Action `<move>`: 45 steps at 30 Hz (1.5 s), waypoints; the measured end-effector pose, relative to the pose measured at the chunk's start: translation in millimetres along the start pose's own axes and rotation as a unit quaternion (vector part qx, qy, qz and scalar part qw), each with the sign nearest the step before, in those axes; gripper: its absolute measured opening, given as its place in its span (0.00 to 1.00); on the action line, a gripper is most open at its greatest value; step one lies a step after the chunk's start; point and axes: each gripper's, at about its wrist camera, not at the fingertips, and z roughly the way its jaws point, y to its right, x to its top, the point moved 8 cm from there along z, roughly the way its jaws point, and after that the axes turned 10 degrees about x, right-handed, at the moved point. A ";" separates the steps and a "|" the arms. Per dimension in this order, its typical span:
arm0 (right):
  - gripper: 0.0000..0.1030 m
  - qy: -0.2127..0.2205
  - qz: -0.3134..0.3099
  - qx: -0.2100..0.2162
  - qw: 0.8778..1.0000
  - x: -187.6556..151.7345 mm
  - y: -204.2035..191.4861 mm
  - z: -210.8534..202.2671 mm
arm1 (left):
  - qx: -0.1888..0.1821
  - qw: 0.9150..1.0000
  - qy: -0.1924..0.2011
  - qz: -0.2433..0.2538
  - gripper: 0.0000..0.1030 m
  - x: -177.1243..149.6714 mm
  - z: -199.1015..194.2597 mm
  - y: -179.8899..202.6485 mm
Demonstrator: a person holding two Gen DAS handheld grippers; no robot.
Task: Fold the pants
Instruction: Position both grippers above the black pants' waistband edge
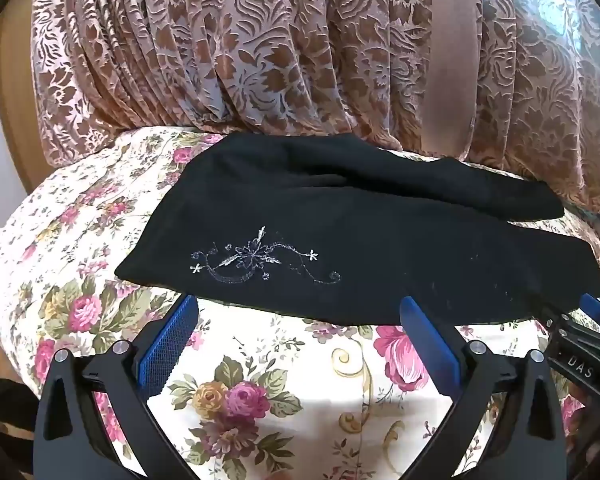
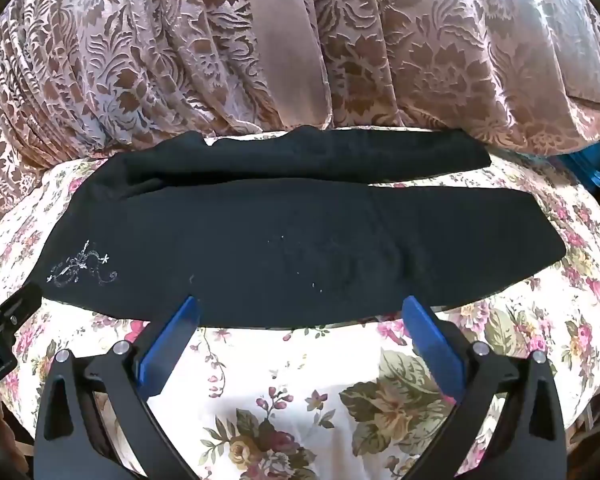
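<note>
Black pants (image 1: 340, 240) lie flat across the floral bedspread (image 1: 260, 380), both legs running rightward, the far leg (image 2: 308, 156) up against the patterned brown curtain (image 1: 260, 48). Silver embroidery (image 1: 260, 260) sits near the pants' left end. The left tool (image 1: 298, 312) hangs just short of the near hem, blue pads (image 1: 168, 344) spread wide, nothing between them. The right tool (image 2: 298, 312) is spread wide too, empty, its tips at the near edge of the cloth; whether they touch it is hard to say. Each tool shows at the edge of the other's view.
</note>
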 end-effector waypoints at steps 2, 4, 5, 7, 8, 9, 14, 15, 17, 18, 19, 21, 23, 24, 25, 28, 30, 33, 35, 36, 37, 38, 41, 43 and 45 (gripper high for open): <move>0.98 0.001 0.002 0.002 1.000 -0.6 1.3 -0.5 | 0.000 1.000 0.001 0.000 0.97 -0.4 0.2 -0.1; 0.98 0.001 0.004 0.005 1.000 -1.0 2.1 -1.0 | 0.001 1.000 0.001 0.000 0.97 -0.5 0.8 0.4; 0.98 0.002 0.005 0.006 1.000 -1.6 2.5 -1.3 | 0.001 1.000 0.000 -0.001 0.97 -0.5 1.3 0.8; 0.98 0.002 0.007 0.007 1.000 -2.0 2.5 -1.3 | 0.002 1.000 -0.003 0.000 0.97 -7.5 -2.5 -1.9; 0.98 0.002 0.007 0.008 1.000 -2.7 2.7 -1.5 | 0.003 1.000 -0.004 0.000 0.97 -8.2 -3.1 -2.1; 0.98 0.002 0.007 0.007 1.000 -2.9 2.7 -1.6 | 0.003 1.000 -0.003 -0.001 0.97 -8.8 -4.0 -2.2; 0.98 0.004 0.010 0.015 1.000 -2.8 1.9 -3.0 | 0.005 1.000 0.001 -0.002 0.97 -5.9 -2.3 -6.8; 0.98 0.004 0.010 0.016 1.000 -2.8 1.7 -3.8 | 0.005 1.000 0.000 -0.001 0.97 -2.8 -2.1 -8.1; 0.98 0.005 0.010 0.017 1.000 -3.0 1.8 -4.6 | 0.006 1.000 -0.001 -0.003 0.97 -3.3 -1.1 -10.6; 0.98 0.005 0.011 0.018 1.000 -2.9 1.8 -4.7 | 0.006 1.000 -0.002 -0.004 0.97 -3.3 -0.7 -11.6; 0.98 0.005 0.012 0.020 1.000 -3.2 2.1 -5.0 | 0.007 1.000 -0.001 -0.004 0.97 -3.5 -0.3 -12.2; 0.98 0.003 0.013 0.021 1.000 -4.2 2.7 -5.1 | 0.010 1.000 -0.005 -0.003 0.97 -4.3 -0.3 -12.4; 0.98 0.003 0.014 0.021 1.000 -5.1 3.7 -5.5 | 0.011 1.000 -0.003 -0.005 0.97 -3.9 -0.2 -13.9; 0.98 0.003 0.015 0.022 1.000 -5.3 3.8 -5.5 | 0.012 1.000 -0.003 -0.005 0.97 -3.8 0.0 -14.6; 0.98 0.003 0.014 0.021 1.000 -5.3 3.7 -5.3 | 0.012 1.000 -0.002 -0.006 0.97 -3.8 0.2 -14.9; 0.98 0.003 0.015 0.022 1.000 -5.9 4.7 -5.1 | 0.018 1.000 0.002 -0.003 0.97 -3.1 0.1 -17.0; 0.98 0.002 0.015 0.022 1.000 -6.0 4.4 -4.8 | 0.022 1.000 0.010 -0.002 0.97 -2.2 -0.6 -19.3; 0.98 0.001 0.016 0.022 1.000 -7.1 5.2 -4.2 | 0.029 0.999 0.014 0.001 0.97 -1.9 -0.2 -23.2; 0.98 0.001 0.017 0.025 1.000 -7.9 5.2 -3.9 | 0.033 0.999 0.013 0.002 0.97 -2.0 0.6 -25.8; 0.98 0.002 0.018 0.026 1.000 -8.5 5.6 -3.7 | 0.035 0.999 0.013 0.002 0.97 -1.9 1.3 -27.5; 0.98 0.001 0.018 0.028 0.999 -8.6 5.8 -3.4 | 0.037 0.999 0.012 0.001 0.97 -1.6 1.9 -28.9; 0.98 0.001 0.018 0.029 0.999 -9.1 5.8 -2.9 | 0.039 0.999 0.011 0.001 0.97 -1.8 3.0 -30.8; 0.98 -0.003 0.022 0.035 0.999 -11.1 7.2 -0.5 | 0.047 0.999 -0.004 0.004 0.97 -3.6 7.7 -35.2; 0.98 -0.007 0.025 0.038 0.999 -12.6 7.9 1.6 | 0.045 0.999 -0.010 -0.002 0.97 -5.1 11.3 -38.0; 0.98 -0.011 0.027 0.040 0.999 -14.2 8.7 3.5 | 0.044 0.999 -0.014 -0.007 0.97 -7.0 14.9 -40.8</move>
